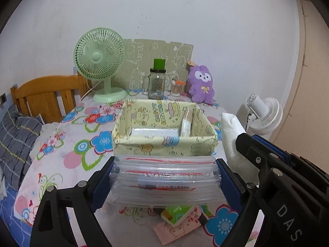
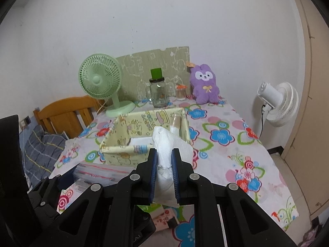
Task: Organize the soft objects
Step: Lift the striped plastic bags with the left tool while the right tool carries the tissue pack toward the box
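Stack of clear zip bags (image 1: 164, 182): held crosswise between the left gripper (image 1: 165, 177) pads, lower centre of the left wrist view; long axis left to right, red seal lines along the top edges; slick, limp plastic, several layers, bowed slightly.
Left gripper: spread wide, clamped on the stack's two short ends.
White tissue wad (image 2: 164, 154): centre of the right wrist view, pinched between the right gripper (image 2: 164, 160) pads; crumpled, soft, standing up past the fingertips.
Right gripper: nearly pressed together on the wad.
Fabric bin (image 1: 164, 144): directly beyond both loads, just above the zip bags in the left view; pale yellow cartoon print, soft upright walls, open top, clear packets already inside. Likely destination; both hands about equally near, left more squarely in line.
Tablecloth (image 1: 86, 127): floral print, matte.
Purple plush (image 1: 201, 84): upper right of centre, against the wall.
Green fan (image 1: 100, 61): upper left, rigid plastic.
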Demonstrator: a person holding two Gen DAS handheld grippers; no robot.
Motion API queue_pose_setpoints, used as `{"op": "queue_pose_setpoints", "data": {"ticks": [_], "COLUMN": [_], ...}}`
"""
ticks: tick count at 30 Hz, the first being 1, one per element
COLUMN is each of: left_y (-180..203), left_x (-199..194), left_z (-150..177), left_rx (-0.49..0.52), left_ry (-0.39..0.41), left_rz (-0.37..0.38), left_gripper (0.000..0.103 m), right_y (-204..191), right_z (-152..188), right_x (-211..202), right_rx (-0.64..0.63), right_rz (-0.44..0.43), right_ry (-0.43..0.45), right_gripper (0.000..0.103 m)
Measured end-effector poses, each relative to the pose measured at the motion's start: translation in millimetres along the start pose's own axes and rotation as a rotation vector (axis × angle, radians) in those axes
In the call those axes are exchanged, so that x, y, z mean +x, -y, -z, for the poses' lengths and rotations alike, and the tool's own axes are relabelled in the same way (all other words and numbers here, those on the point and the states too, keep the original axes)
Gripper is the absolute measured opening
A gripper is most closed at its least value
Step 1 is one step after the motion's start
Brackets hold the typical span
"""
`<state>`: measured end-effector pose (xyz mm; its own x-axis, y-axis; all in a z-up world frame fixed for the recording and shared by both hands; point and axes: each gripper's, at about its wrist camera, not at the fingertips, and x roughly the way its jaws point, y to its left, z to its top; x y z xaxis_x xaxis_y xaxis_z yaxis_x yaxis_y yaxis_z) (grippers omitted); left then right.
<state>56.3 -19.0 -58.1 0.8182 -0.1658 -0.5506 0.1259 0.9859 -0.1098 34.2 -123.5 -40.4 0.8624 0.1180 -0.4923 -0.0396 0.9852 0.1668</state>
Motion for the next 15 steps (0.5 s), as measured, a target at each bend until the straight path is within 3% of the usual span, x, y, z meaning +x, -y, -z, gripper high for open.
{"op": "queue_pose_setpoints", "data": {"ticks": [15], "left_y": [0.1], "left_x": [8.6], "left_z": [-35.0], "left_rx": [0.014], "left_ry": [0.04], "left_rz": [-0.009], "left_gripper": [0.093], "right_y": [-3.6], "right_z": [-34.2], "right_x": [9.1], "right_rx": [-0.005], "right_rz": [-0.017], "right_ry": [0.043], "right_gripper": [0.018]}}
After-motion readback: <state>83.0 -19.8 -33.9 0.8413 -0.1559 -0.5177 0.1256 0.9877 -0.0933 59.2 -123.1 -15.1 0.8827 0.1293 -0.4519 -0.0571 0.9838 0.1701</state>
